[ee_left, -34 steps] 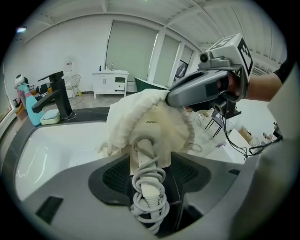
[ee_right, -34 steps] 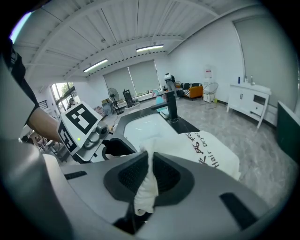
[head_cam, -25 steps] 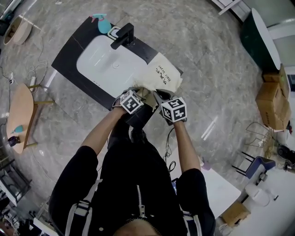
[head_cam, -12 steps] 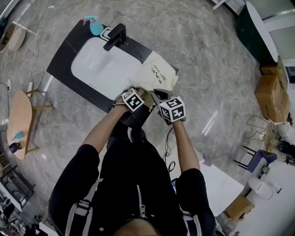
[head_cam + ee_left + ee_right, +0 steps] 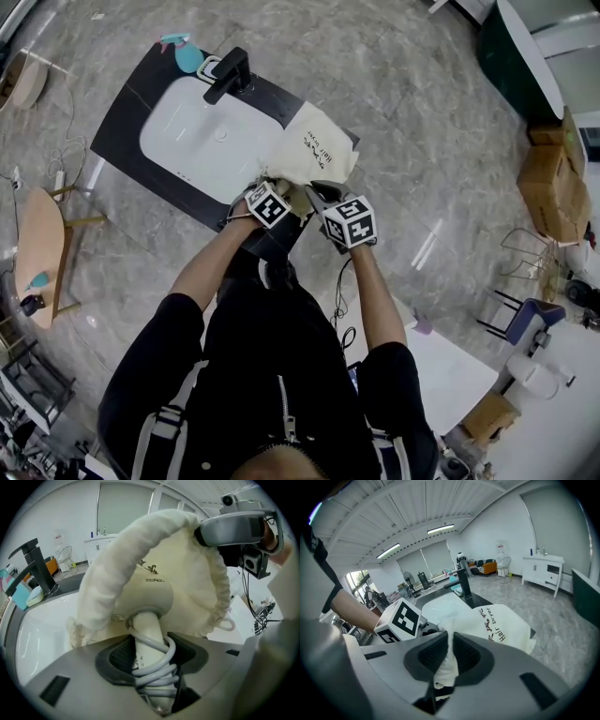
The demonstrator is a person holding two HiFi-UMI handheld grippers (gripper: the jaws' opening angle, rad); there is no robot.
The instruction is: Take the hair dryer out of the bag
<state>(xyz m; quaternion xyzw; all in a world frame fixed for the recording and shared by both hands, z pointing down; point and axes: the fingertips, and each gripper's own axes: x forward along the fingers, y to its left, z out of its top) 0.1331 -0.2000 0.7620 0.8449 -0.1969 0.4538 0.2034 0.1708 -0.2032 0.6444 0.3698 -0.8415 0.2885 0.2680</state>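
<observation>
Hair dryer [image 5: 149,632]: cream-white, with a pale grey cord coiled round its handle. It shows in the lower middle of the left gripper view, its head inside the gathered mouth of the cream cloth bag [image 5: 140,550]. The left gripper [image 5: 152,660] has just been closing its jaws, and the pads now sit against that wrapped handle at a wide spread. The right gripper [image 5: 449,656], nearly closed, pinches a fold of the bag's cloth in the lower middle of its own view.
</observation>
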